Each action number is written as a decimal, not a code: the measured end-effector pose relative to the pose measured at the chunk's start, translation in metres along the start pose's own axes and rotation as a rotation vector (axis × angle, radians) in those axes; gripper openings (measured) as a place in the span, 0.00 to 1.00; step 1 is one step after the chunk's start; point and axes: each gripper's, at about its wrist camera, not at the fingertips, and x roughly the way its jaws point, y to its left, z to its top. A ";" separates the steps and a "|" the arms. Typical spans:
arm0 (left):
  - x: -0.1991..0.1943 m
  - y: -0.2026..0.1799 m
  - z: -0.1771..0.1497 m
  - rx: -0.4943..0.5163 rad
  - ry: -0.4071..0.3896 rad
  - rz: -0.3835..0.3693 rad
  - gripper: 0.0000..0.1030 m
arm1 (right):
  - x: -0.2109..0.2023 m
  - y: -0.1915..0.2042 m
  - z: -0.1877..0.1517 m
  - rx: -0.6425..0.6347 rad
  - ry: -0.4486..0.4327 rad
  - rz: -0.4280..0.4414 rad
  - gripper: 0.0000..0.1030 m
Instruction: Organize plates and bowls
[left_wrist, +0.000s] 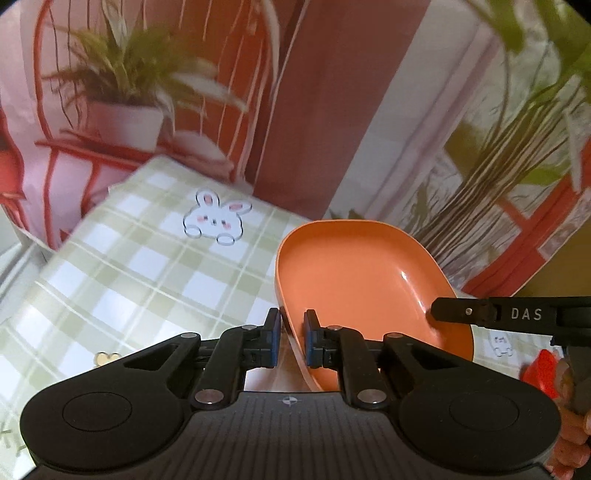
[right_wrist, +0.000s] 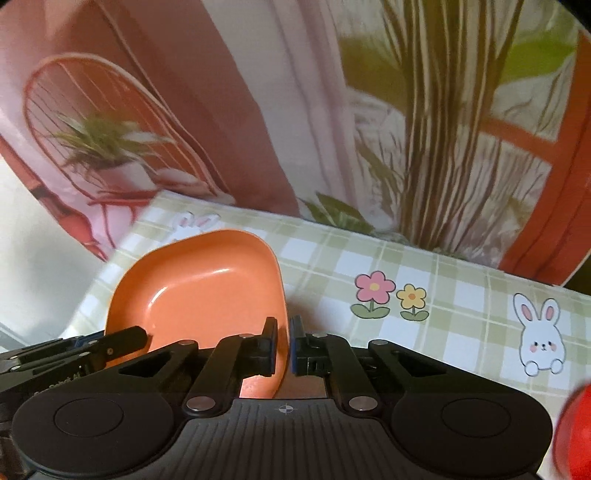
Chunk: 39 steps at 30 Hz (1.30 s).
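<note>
An orange, rounded-square dish (left_wrist: 354, 280) hangs lifted and tilted above the checked tablecloth (left_wrist: 122, 266). My left gripper (left_wrist: 291, 332) is shut on its left rim, blue pads on either side of the edge. The same orange dish (right_wrist: 199, 291) shows in the right wrist view, where my right gripper (right_wrist: 282, 343) is shut on its right rim. Each gripper shows in the other's view: the right one's black fingers (left_wrist: 465, 312) at the dish's far edge, the left one's fingers (right_wrist: 110, 345) at the lower left.
The green-and-white checked tablecloth (right_wrist: 443, 302) has bunny and flower stickers. A printed backdrop (left_wrist: 314, 110) with a chair, plants and a window stands right behind the table. Something red (right_wrist: 576, 432) sits at the lower right edge. A hand (left_wrist: 569, 439) holds the right gripper.
</note>
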 end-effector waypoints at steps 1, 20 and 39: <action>-0.006 -0.001 0.000 0.007 -0.014 -0.005 0.14 | -0.008 0.002 -0.002 0.001 -0.007 0.001 0.06; -0.128 -0.039 -0.038 0.136 -0.113 -0.040 0.14 | -0.140 0.015 -0.074 0.041 -0.104 0.057 0.06; -0.167 -0.066 -0.124 0.209 -0.047 -0.088 0.14 | -0.186 -0.008 -0.186 0.056 0.005 0.034 0.07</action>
